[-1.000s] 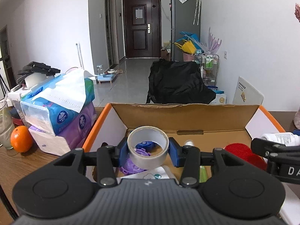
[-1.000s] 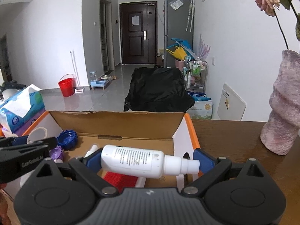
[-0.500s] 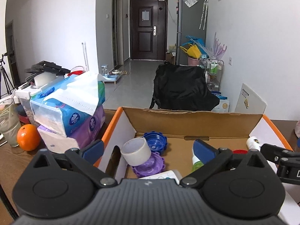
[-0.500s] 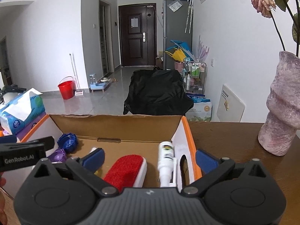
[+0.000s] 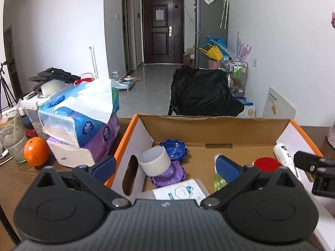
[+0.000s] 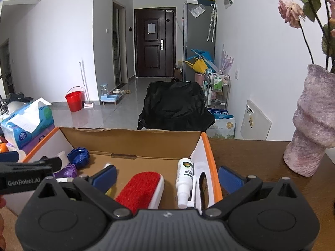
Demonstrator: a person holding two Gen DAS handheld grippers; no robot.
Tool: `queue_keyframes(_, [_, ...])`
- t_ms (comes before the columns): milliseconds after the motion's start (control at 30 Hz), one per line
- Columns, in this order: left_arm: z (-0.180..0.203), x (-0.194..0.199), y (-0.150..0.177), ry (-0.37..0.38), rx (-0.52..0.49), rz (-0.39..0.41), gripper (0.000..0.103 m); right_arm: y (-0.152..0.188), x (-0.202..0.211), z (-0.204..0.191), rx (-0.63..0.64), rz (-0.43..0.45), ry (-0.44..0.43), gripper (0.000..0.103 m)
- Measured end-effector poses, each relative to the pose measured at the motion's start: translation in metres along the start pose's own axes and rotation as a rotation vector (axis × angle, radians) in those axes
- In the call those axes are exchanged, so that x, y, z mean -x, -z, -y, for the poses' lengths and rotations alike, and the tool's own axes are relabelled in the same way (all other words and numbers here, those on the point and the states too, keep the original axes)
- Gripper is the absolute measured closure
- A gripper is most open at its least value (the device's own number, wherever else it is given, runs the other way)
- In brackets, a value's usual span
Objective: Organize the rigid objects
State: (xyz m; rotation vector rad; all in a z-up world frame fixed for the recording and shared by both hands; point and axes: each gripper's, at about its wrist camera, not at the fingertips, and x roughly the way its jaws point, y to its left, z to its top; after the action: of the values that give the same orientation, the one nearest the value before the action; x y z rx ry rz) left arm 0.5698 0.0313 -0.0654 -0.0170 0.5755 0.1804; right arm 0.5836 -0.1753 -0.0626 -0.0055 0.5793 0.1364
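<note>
- The left gripper [image 5: 165, 167] hangs over the near left part of the box [image 5: 217, 125], its jaws spread wide and holding nothing.
- The right gripper [image 6: 167, 177] is at the near right part of the same box, jaws also spread wide and empty; its right finger [image 6: 231, 178] is outside the orange wall, over the table [image 6: 251, 152].
- The tape roll [image 5: 155, 160] lies inside the box at the left, tilted, leaning on the purple lid [image 5: 169, 175].
- The blue lid [image 5: 173, 148] sits just behind the roll, near the back wall.
- The white bottle [image 6: 185, 176] lies along the right wall of the box, its nozzle toward the near side.
- The red brush [image 6: 142, 190] lies just left of the bottle, near but apart from it.
- A green thing [image 5: 218, 181] is partly hidden behind the left gripper's right finger; I cannot tell what it is.
- A white card with a blue drawing [image 5: 180, 190] lies at the near side of the box, partly covered by the gripper body.
- Left of the box stand stacked tissue packs [image 5: 81, 121], close to its wall.
- An orange [image 5: 36, 154] sits beside the packs, next to a glass [image 5: 12, 142].
- On the right of the table stands a pink vase [image 6: 312, 123] with flowers, well apart from the box.
- Behind the table a black bag [image 6: 175, 106] covers something on the floor.
</note>
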Motion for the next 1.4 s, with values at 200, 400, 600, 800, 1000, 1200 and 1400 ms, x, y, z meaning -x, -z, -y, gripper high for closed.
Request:
queue_keyframes(200, [-0.005,0.019,0.005,-0.001,0.016,0.02,0.0,0.006,0.021,0.003,0.003,0.038,0.006,0.0])
queue_keyframes(400, [-0.011,0.046,0.008,-0.017,0.042,0.059,0.0,0.012,0.049,0.006,0.002,0.081,0.01,0.0])
queue_keyframes(600, [-0.012,0.078,0.016,-0.01,0.057,0.084,0.0,0.021,0.081,0.002,0.005,0.115,-0.004,0.0])
queue_keyframes(800, [-0.011,0.114,0.028,-0.015,0.053,0.124,0.0,0.032,0.117,0.002,-0.002,0.15,-0.004,0.0])
queue_keyframes(1000, [-0.013,0.147,0.042,-0.005,0.043,0.122,0.0,0.048,0.152,0.005,-0.012,0.163,0.008,0.0])
queue_keyframes(1200, [-0.013,0.181,0.059,0.018,0.023,0.115,0.0,0.064,0.19,0.006,-0.017,0.176,0.013,0.0])
queue_keyframes(1400, [-0.013,0.22,0.079,0.051,0.016,0.114,0.0,0.083,0.235,0.007,-0.023,0.192,0.037,0.0])
